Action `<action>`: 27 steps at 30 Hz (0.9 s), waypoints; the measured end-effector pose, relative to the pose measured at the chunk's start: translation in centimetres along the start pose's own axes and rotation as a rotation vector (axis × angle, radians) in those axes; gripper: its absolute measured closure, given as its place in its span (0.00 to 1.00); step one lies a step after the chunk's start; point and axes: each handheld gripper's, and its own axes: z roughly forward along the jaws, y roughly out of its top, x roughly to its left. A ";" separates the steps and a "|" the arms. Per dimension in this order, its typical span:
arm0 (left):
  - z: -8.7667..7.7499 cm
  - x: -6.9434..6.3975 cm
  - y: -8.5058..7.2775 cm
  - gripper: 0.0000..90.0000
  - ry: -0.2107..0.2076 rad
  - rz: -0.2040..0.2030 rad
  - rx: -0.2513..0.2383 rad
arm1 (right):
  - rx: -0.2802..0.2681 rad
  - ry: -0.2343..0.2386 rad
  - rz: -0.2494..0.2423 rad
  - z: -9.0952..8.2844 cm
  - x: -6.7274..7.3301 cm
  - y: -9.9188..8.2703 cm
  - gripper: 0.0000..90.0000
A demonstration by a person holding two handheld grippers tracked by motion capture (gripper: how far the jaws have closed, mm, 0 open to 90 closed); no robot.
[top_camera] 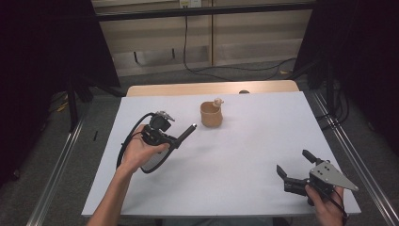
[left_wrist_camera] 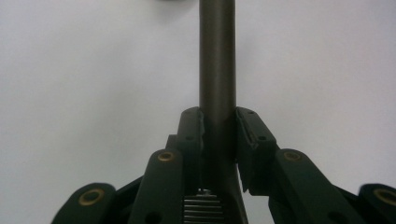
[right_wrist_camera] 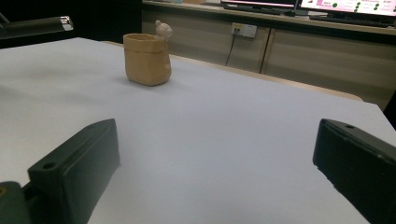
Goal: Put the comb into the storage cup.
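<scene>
My left gripper (top_camera: 178,140) is held above the white table (top_camera: 244,141), shut on a dark round rod (top_camera: 187,132) that sticks out past the jaws toward a tan cup. In the left gripper view the rod (left_wrist_camera: 217,56) runs straight up from between the two pads (left_wrist_camera: 192,128). The tan cup (top_camera: 210,114), with a small bear figure on its rim, stands upright at the middle back of the table; it also appears in the right gripper view (right_wrist_camera: 146,58). My right gripper (top_camera: 294,165) rests low at the front right, open, nothing between its jaws.
The table's wooden far edge (top_camera: 211,88) borders the white top. Cables lie on the floor behind. Metal rails (top_camera: 350,155) run along both sides of the table. Cabinets and monitors (right_wrist_camera: 345,5) stand beyond the table in the right gripper view.
</scene>
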 end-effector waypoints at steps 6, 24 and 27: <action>0.2 -0.9 0.3 0.81 -0.022 0.037 0.010 | -0.028 0.025 0.029 -0.2 0.1 0.1 0.00; 0.3 -2.8 1.1 0.81 -0.024 0.083 -0.029 | -0.017 0.069 -0.014 0.6 1.3 1.0 0.00; 0.5 -3.1 1.2 0.81 -0.023 0.090 -0.020 | -0.008 0.098 -0.015 0.7 1.7 1.3 0.00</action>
